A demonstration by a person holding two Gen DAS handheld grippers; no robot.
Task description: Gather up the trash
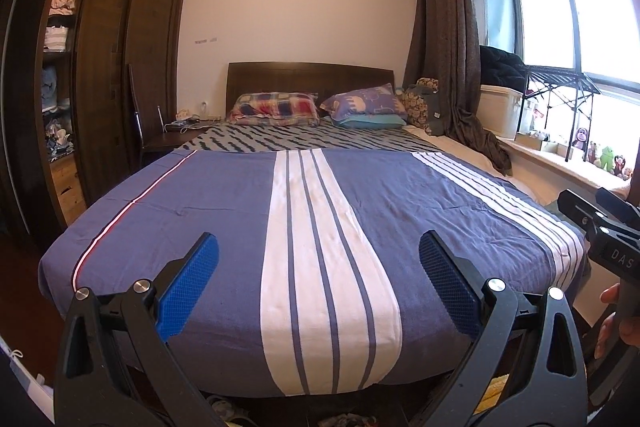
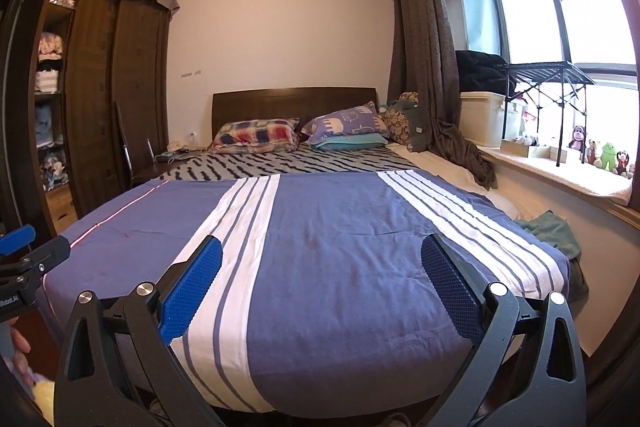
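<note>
Search step | we hold left tongs (image 1: 319,255) and right tongs (image 2: 321,258) wide, empty, above bed (image 1: 224,195) | trash: none visible on it | next: scan nightstand (image 1: 176,139) at 10 o'clock.

Left tool (image 1: 319,259) and right tool (image 2: 322,263) both gape, empty.
</note>
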